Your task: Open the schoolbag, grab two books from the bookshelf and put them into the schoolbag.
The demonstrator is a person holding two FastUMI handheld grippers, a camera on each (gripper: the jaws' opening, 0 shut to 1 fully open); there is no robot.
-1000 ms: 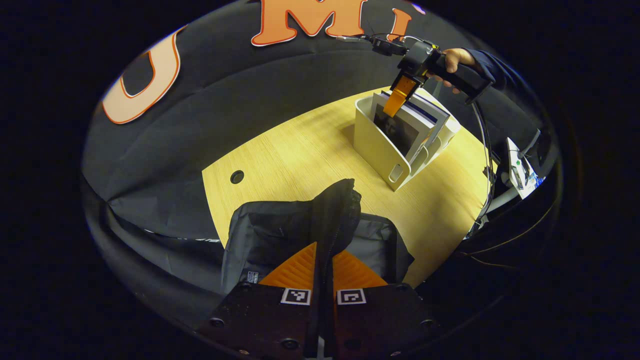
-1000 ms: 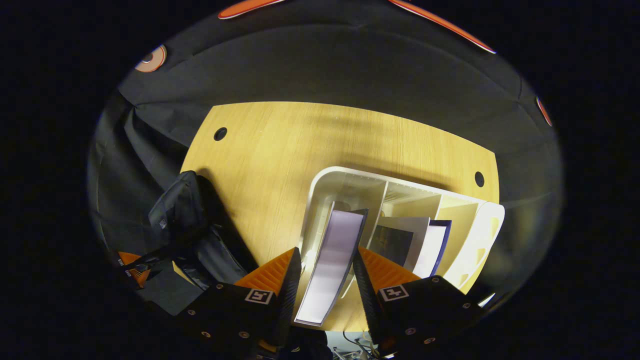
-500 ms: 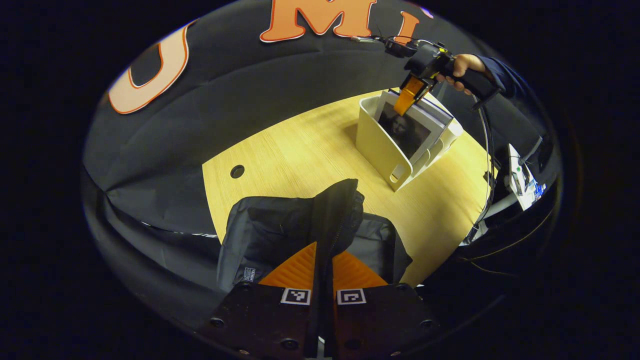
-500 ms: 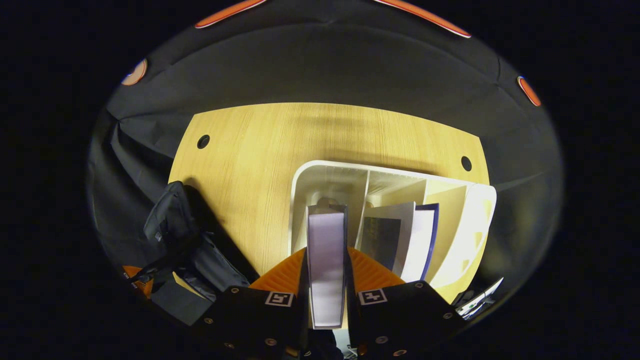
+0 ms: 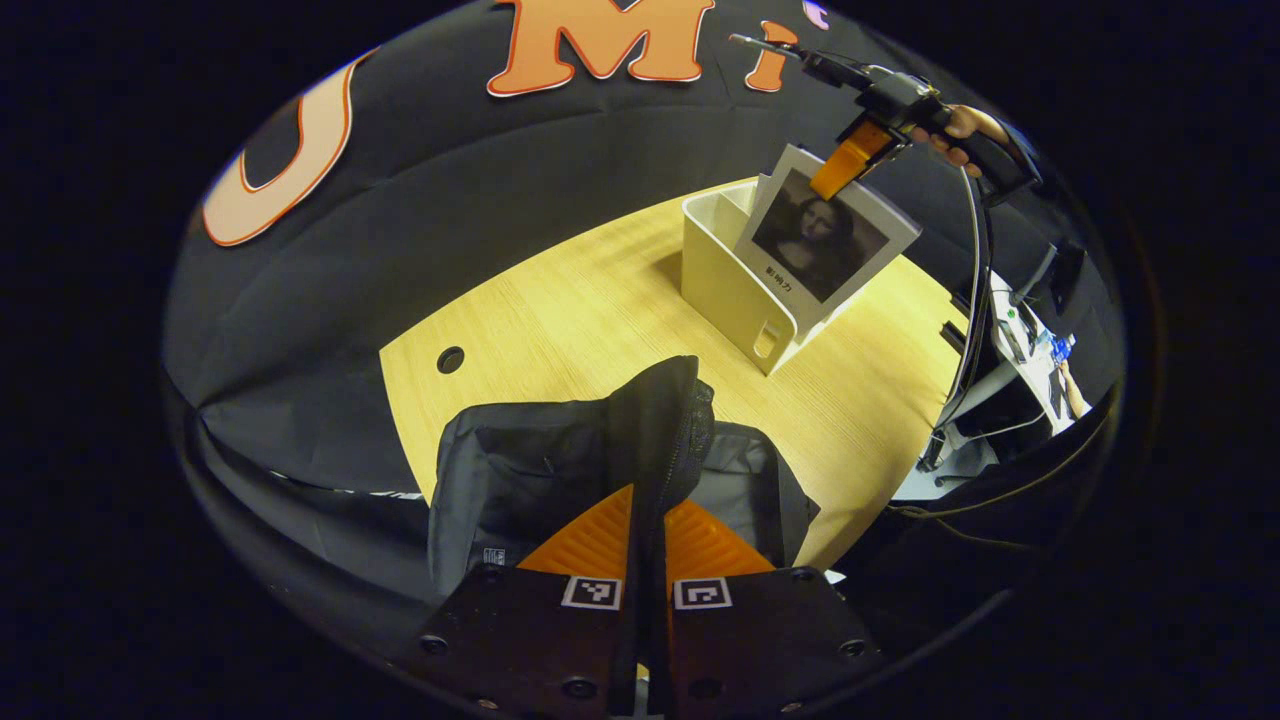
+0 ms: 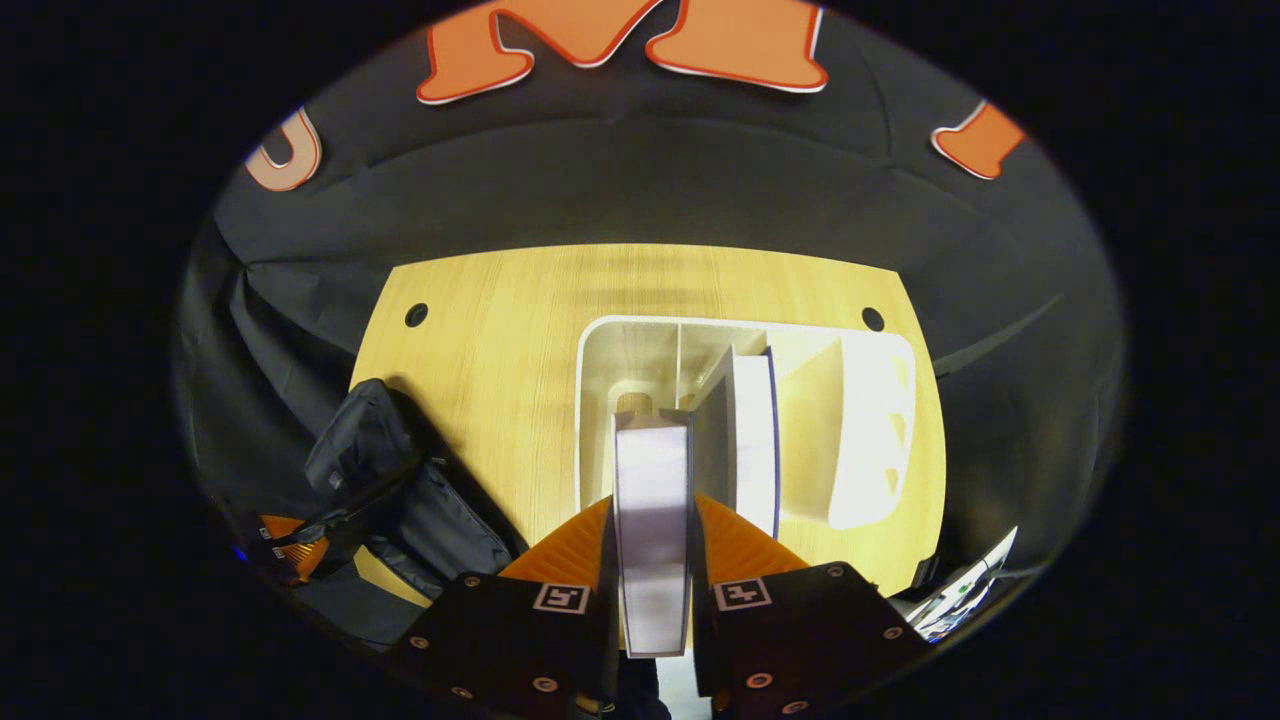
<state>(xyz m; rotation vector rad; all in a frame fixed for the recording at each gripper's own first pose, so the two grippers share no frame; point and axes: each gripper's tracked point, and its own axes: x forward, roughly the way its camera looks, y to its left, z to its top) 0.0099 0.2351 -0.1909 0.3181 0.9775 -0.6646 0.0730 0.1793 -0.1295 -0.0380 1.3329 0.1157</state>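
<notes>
One book [image 6: 652,530] is hanging clamped between the fingers of the right gripper [image 6: 652,545], and it is now riding well above the shelf [image 5: 727,285], where a second ago it was still sitting down in its slot. In the left gripper view its cover [image 5: 822,236] is showing nearly whole, with only the lower corner still overlapping the shelf's rim, and a hand [image 5: 962,125] is holding that gripper up near the wall. A second book [image 6: 752,440] is leaning in the middle compartment of the shelf, waiting its turn.

Meanwhile the left gripper [image 5: 648,520] is staying pinched on a fold of the bag [image 5: 560,455], keeping the fabric lifted; the bag is sitting on the table [image 5: 590,310] well apart from the shelf. The lift looks nearly done, so the book is about ready to be carried across to the bag, though whether the bag's mouth is gaping wide enough I cannot tell
</notes>
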